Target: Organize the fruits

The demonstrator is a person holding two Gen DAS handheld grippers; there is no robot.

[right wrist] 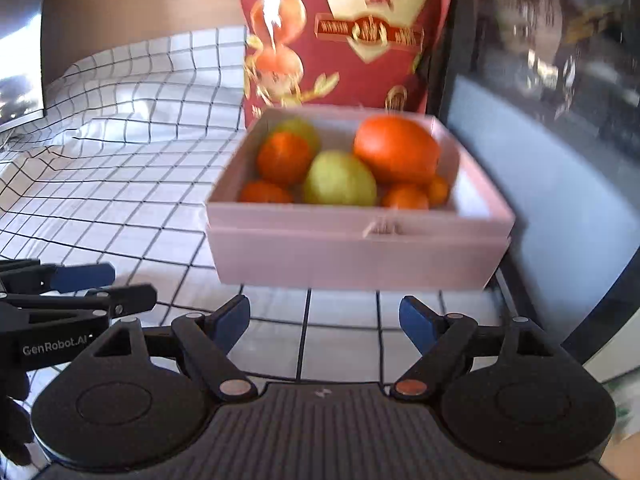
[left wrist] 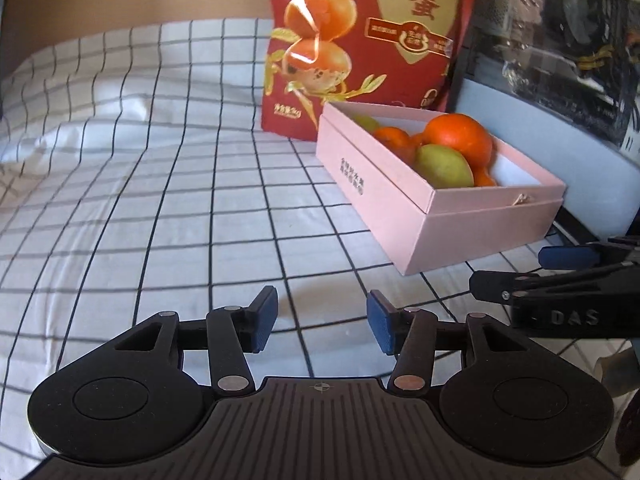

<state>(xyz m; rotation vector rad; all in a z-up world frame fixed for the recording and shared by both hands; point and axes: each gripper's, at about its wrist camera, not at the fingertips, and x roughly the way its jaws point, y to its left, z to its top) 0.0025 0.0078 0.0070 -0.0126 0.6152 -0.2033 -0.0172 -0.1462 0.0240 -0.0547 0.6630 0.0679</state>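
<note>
Presently both the left gripper (left wrist: 322,324) and right gripper (right wrist: 325,322) are held spread and empty before the fruit-filled pink box (right wrist: 352,248) on the checked cloth (left wrist: 160,200).

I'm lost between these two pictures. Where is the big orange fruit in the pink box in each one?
Left wrist view: the big orange fruit sits right of centre, at the far right end of the pink box, behind a green fruit.
Right wrist view: the same fruit is just above centre, in the box's back right corner.
Shared landmark: the red printed bag standing behind the box.
</note>
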